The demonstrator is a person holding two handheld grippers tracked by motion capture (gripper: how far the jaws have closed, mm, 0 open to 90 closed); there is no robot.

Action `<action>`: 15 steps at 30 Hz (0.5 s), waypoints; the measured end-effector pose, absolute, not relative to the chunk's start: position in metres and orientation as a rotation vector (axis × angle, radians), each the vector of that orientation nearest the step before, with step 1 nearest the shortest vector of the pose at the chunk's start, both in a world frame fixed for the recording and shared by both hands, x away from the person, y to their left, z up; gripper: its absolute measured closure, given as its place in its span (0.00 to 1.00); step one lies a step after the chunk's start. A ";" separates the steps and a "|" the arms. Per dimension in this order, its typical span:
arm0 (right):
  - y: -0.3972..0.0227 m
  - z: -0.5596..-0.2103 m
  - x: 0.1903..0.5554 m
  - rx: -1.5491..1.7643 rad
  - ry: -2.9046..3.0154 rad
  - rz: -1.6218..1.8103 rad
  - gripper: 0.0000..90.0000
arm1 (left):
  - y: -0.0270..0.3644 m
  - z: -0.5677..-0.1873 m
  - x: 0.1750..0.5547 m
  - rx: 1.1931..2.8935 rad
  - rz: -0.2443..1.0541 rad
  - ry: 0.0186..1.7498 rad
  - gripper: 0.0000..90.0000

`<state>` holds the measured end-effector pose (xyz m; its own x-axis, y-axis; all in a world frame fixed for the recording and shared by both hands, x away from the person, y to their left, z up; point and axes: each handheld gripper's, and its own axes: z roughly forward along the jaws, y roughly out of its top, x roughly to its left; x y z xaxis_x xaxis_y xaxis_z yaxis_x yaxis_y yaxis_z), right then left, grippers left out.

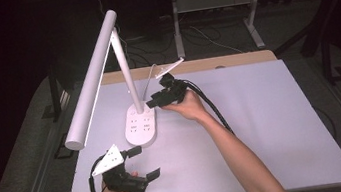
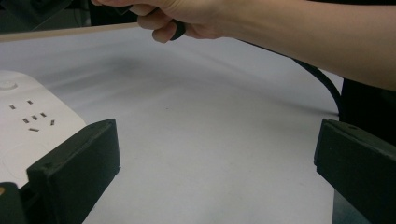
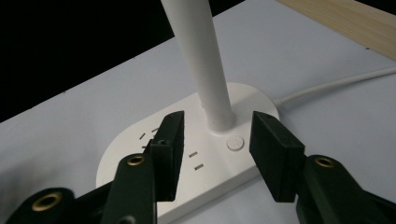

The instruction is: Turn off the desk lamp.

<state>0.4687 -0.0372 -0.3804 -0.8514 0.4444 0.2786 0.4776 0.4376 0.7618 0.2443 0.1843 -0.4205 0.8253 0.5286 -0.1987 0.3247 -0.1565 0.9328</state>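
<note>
In the right gripper view, the upper length of the white cylindrical lamp post is cut off by the top edge, and the white power cord is lost at the right edge. Part of the white oval lamp base with socket slots is hidden behind the near black jaw. In the left gripper view, that base is cropped at the left edge and partly masked by a jaw. The person's right hand is cut by the top edge.
</note>
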 end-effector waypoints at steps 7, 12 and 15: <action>-0.029 -0.386 0.479 -0.876 -2.628 -1.400 0.72 | 0.184 -0.421 0.244 1.764 0.197 0.652 0.00; -0.024 -0.394 0.484 -0.901 -2.615 -1.386 0.84 | 0.183 -0.421 0.244 1.768 0.198 0.648 0.00; -0.022 -0.398 0.485 -0.913 -2.602 -1.389 0.90 | 0.184 -0.421 0.244 1.767 0.197 0.651 0.00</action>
<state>0.4853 -0.0218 -0.3975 -0.8239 0.4735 0.3115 0.5223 0.4208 0.7417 0.2443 0.1838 -0.4206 0.8302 0.5211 -0.1981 0.3237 -0.1613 0.9323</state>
